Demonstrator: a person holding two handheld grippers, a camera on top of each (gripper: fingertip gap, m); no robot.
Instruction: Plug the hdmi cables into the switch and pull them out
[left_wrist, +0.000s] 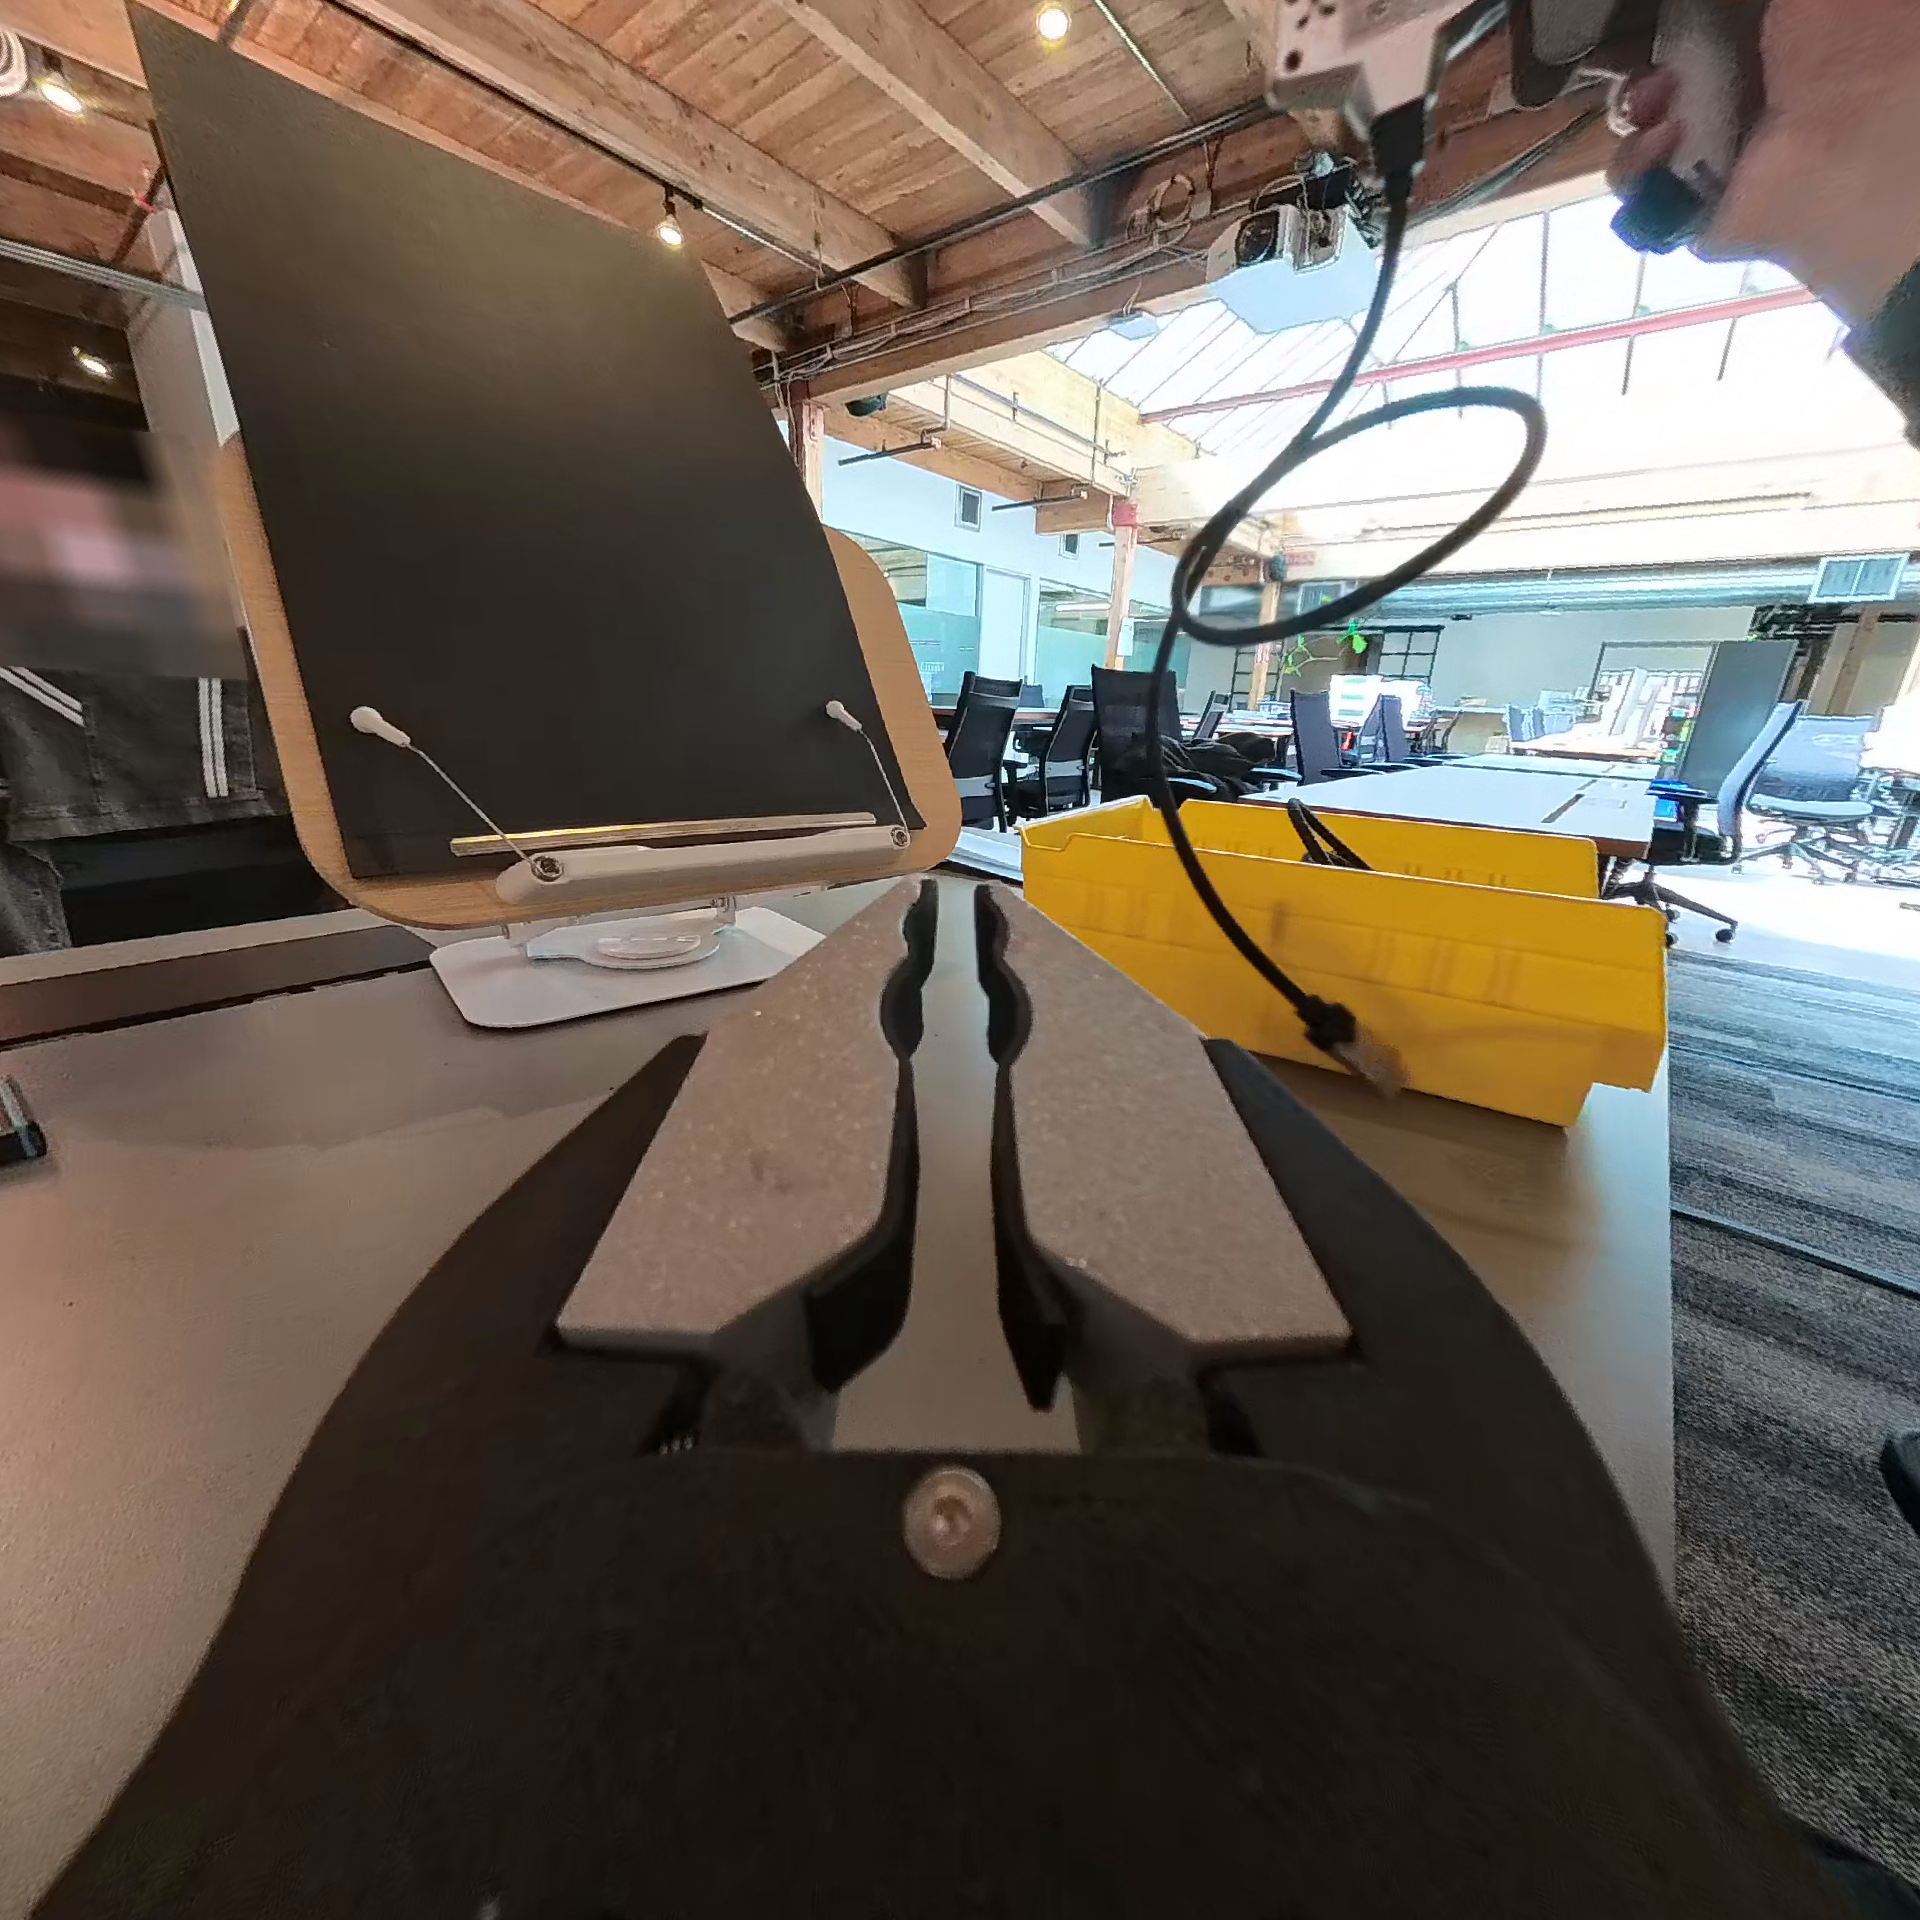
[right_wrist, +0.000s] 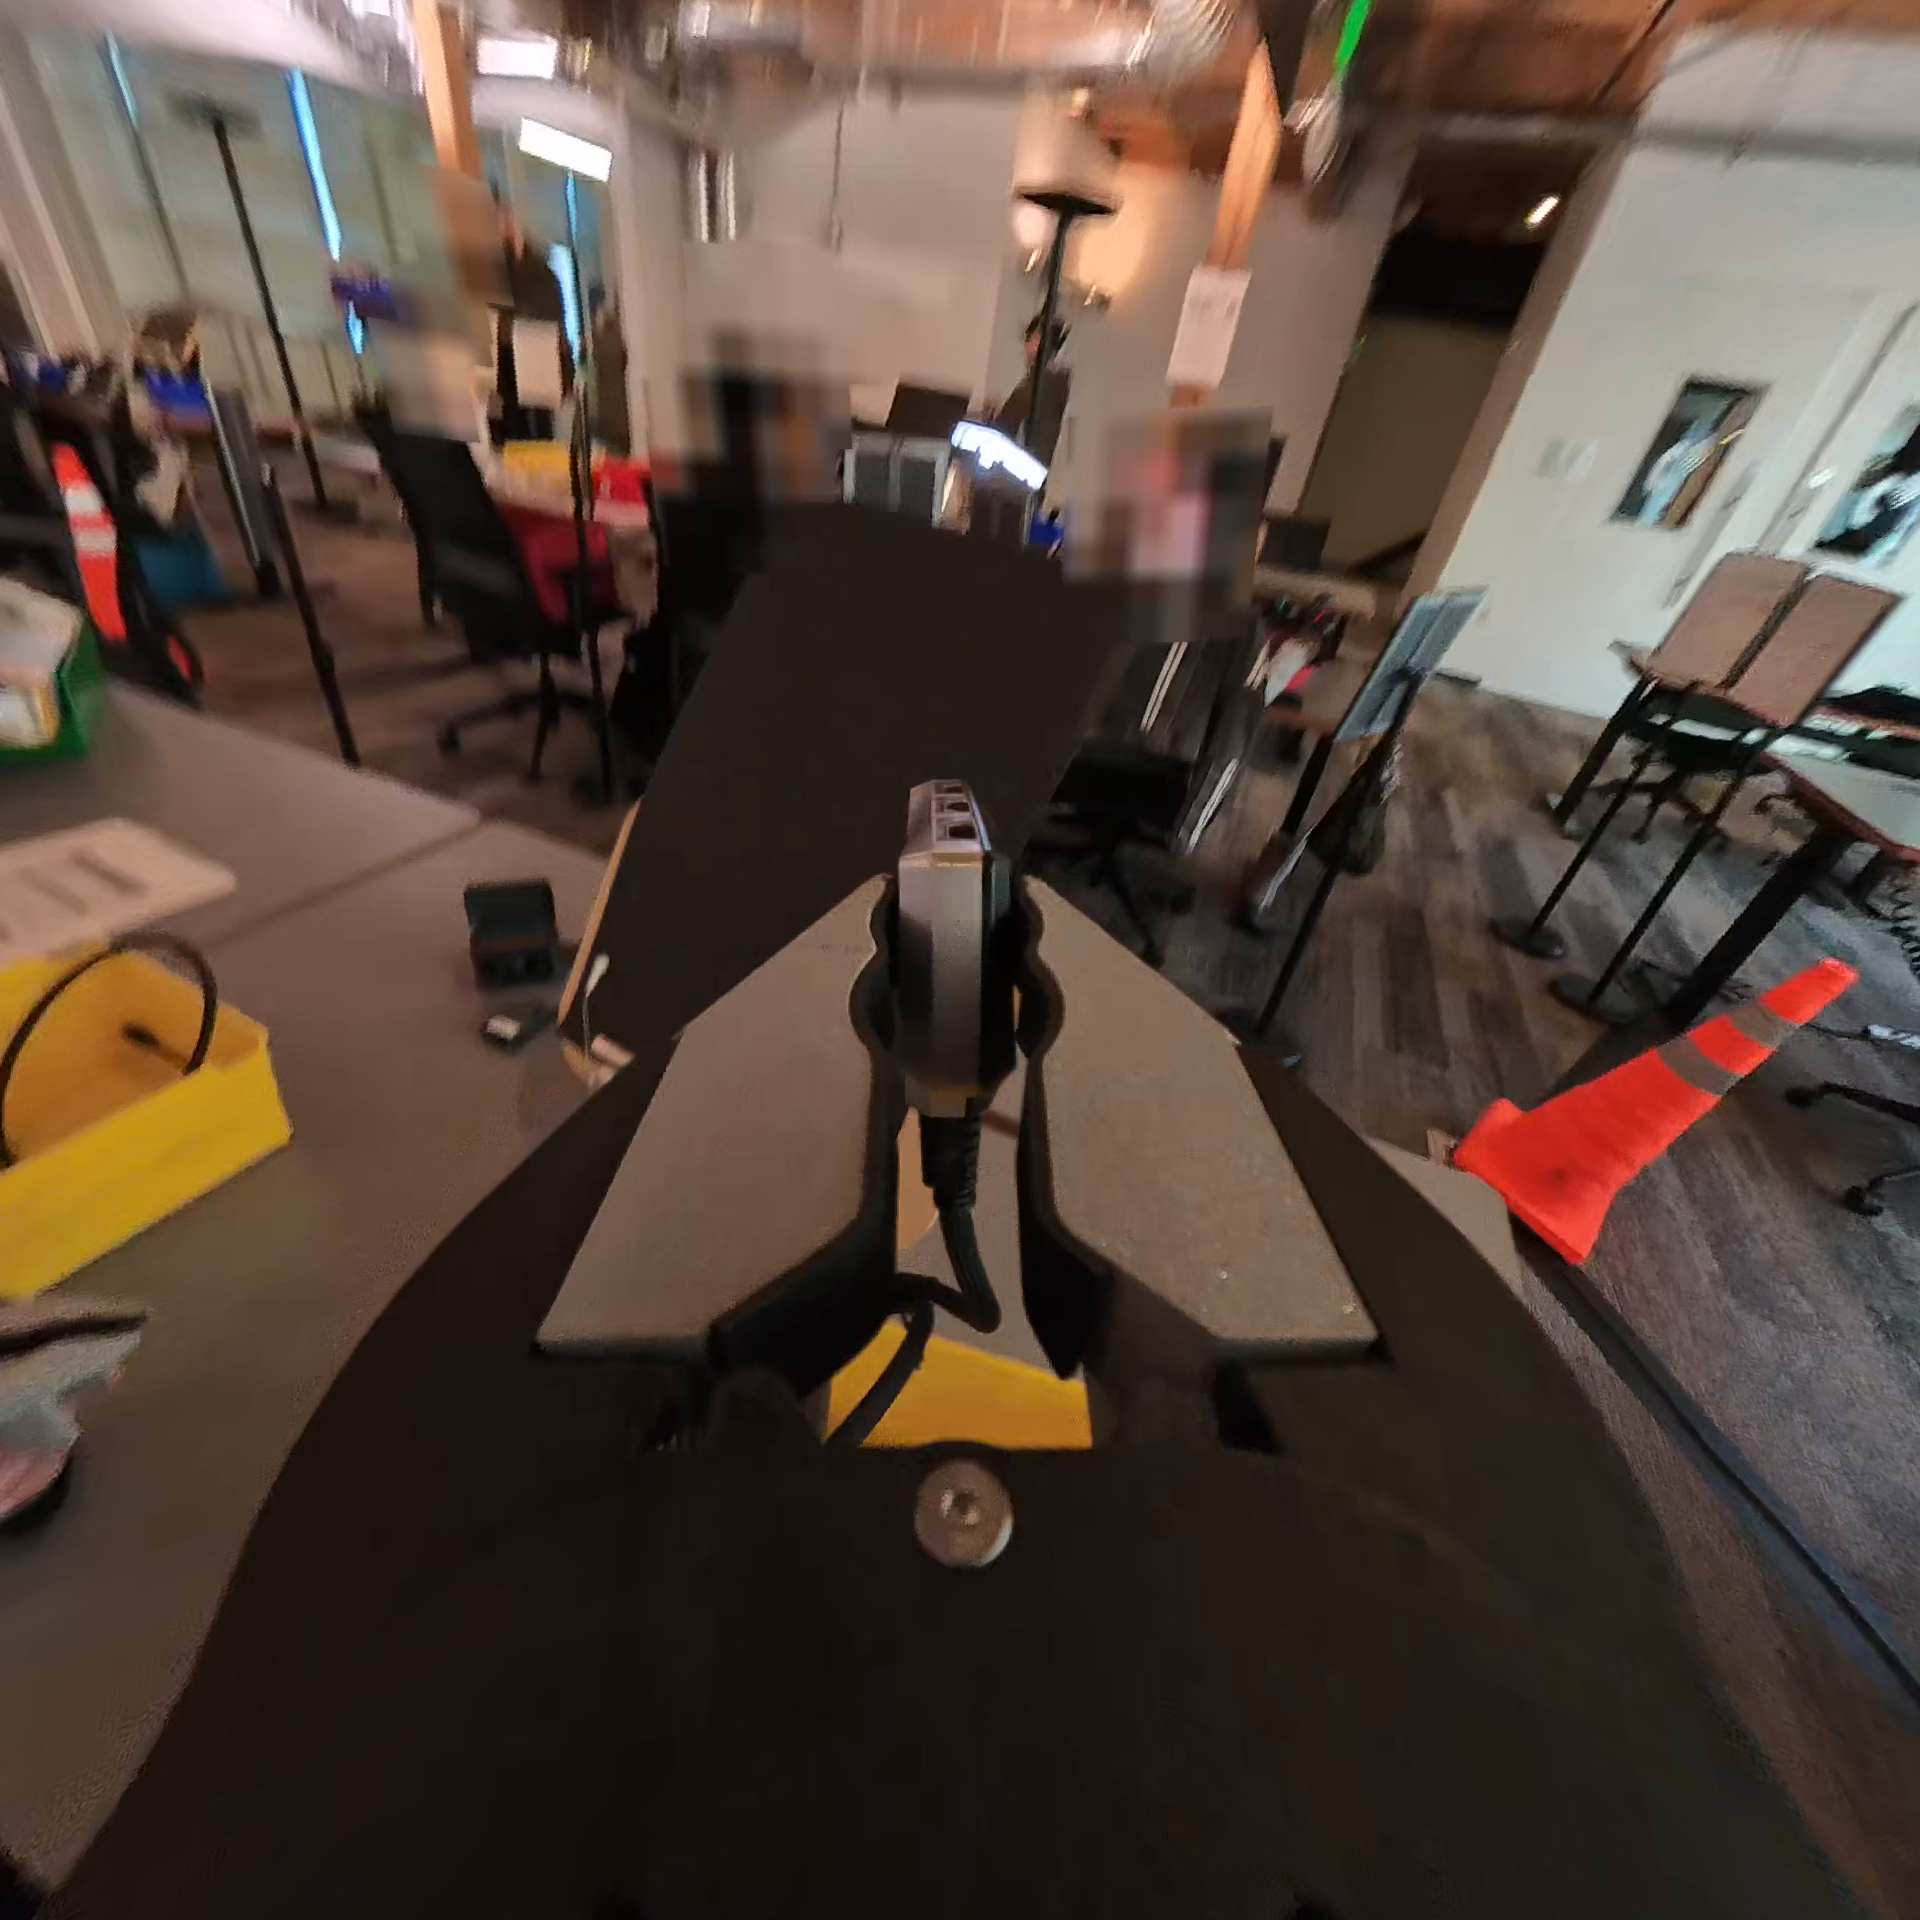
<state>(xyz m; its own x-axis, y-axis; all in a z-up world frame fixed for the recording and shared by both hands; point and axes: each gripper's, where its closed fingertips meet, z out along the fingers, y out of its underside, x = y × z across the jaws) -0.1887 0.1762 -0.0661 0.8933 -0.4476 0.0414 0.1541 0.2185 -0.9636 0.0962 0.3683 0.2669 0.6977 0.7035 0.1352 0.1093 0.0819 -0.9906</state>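
My right gripper is shut on a small grey switch, held upright high above the table, its open ports facing away. A black HDMI cable is plugged into its near end. In the left wrist view the switch is at the top right and that cable hangs from it in a loop. The cable's free plug dangles in front of the yellow bin. My left gripper is low over the table, jaws almost together with nothing between them.
A second black cable lies in the yellow bin, which also shows in the right wrist view. A wooden stand with a black board stands ahead of the left gripper. Small black items lie on the table. An orange cone is on the floor at right. My hands' fingertips stand some 50 cm from each other.
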